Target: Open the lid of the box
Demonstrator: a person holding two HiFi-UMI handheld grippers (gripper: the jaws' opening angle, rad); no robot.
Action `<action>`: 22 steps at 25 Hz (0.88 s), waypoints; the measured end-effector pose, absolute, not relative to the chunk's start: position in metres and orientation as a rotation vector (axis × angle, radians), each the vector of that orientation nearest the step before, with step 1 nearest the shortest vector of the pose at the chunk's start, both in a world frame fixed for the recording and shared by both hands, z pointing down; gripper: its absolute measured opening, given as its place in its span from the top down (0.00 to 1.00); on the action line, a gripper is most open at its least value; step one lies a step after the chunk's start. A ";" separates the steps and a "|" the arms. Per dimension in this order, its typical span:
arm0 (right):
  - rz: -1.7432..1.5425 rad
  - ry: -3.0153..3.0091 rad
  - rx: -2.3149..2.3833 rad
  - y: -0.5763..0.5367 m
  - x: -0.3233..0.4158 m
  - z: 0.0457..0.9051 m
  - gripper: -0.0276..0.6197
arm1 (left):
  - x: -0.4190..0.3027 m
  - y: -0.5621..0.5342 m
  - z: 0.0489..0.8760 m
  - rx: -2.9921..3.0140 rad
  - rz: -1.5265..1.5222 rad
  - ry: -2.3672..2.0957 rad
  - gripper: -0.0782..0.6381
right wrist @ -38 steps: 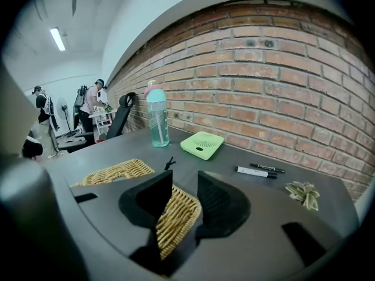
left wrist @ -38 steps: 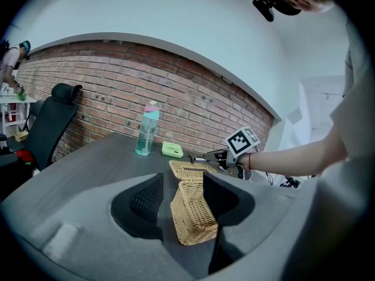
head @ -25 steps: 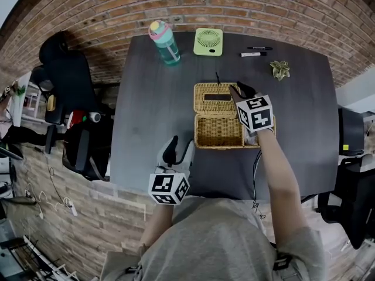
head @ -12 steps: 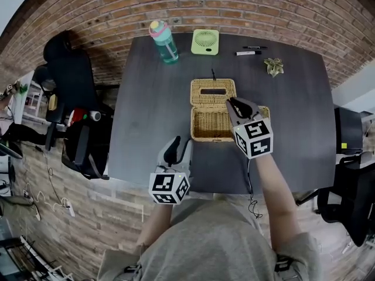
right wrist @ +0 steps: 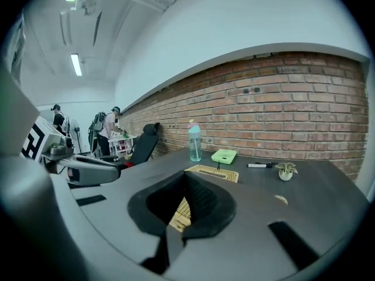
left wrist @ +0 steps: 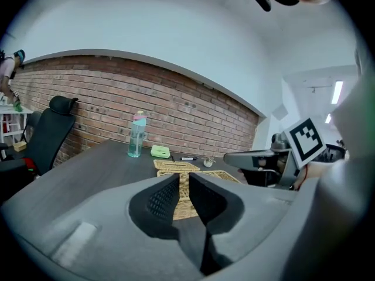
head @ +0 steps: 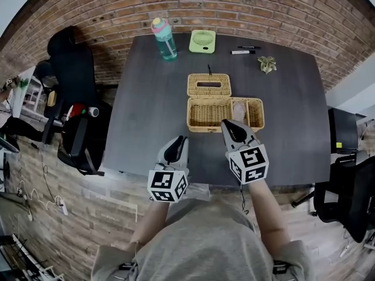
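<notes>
With the lid (head: 208, 84) open behind the box (head: 225, 113), I rest the right gripper (head: 229, 125) pressed together, the left gripper (head: 180, 139) just closing to an empty slit.

Soft, even indoor light, no hard shadows; a ceiling strip light (right wrist: 76, 64) glares at the upper left of the right gripper view. Fisheye bending bows the brick wall (head: 234, 4), and the picture corners go black. Up close, left gripper (left wrist: 183, 175) and right gripper (right wrist: 185, 175) blur to grey

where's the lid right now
In the head view, the lid lies open on the table just behind the box, between it and the green fan.
</notes>
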State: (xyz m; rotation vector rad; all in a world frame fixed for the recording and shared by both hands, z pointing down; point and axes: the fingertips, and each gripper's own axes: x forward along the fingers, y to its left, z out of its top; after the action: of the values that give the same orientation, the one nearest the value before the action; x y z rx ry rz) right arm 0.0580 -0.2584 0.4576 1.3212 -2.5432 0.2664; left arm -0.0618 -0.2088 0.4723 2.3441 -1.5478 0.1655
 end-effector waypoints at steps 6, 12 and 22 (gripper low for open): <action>0.290 -2.569 1.378 -0.206 0.063 0.453 0.95 | -0.050 -0.177 0.464 2.402 0.170 -1.506 0.84; 0.260 -2.559 1.423 -0.157 0.070 0.453 0.95 | -0.039 -0.143 0.456 2.454 0.178 -1.487 0.85; 0.207 -2.588 1.460 -0.095 0.073 0.437 0.95 | -0.021 -0.094 0.447 2.505 0.156 -1.452 0.86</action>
State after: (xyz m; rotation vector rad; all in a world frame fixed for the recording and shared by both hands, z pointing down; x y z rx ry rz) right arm 0.0726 -0.0948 0.4370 1.4600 -2.5879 0.2073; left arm -0.0213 -0.0939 0.4475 2.5051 -1.4520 0.1558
